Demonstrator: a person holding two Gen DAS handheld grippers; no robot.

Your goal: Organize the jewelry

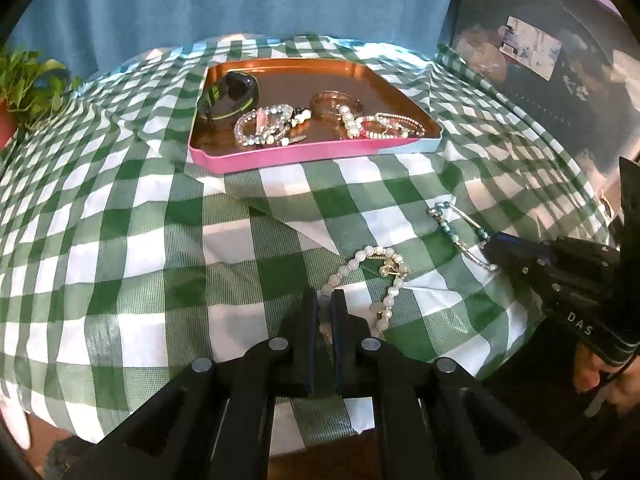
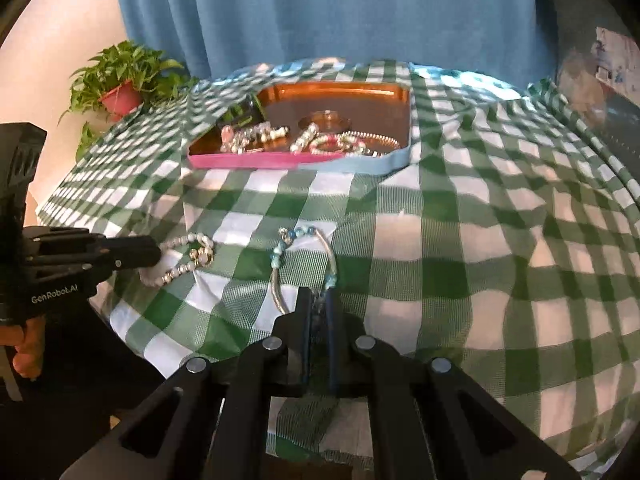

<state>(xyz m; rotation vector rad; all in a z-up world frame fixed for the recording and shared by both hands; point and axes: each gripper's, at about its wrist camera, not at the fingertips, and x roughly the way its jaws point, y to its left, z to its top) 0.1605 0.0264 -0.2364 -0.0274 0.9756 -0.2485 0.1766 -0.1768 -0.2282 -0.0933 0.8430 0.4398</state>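
A white bead bracelet lies on the green checked cloth near the front edge. My left gripper is shut on its near end, beads pinched between the fingers. From the right wrist view the same bracelet trails out of the left gripper. A blue-bead bracelet with silver tubes lies to its right; my right gripper is shut on its near end. In the left wrist view that blue bracelet runs into the right gripper. The pink-sided tray behind holds several bracelets.
A dark case and a clear bangle sit in the tray. A potted plant stands at the back left corner. Blue curtain hangs behind the table. A dark bin stands at the right.
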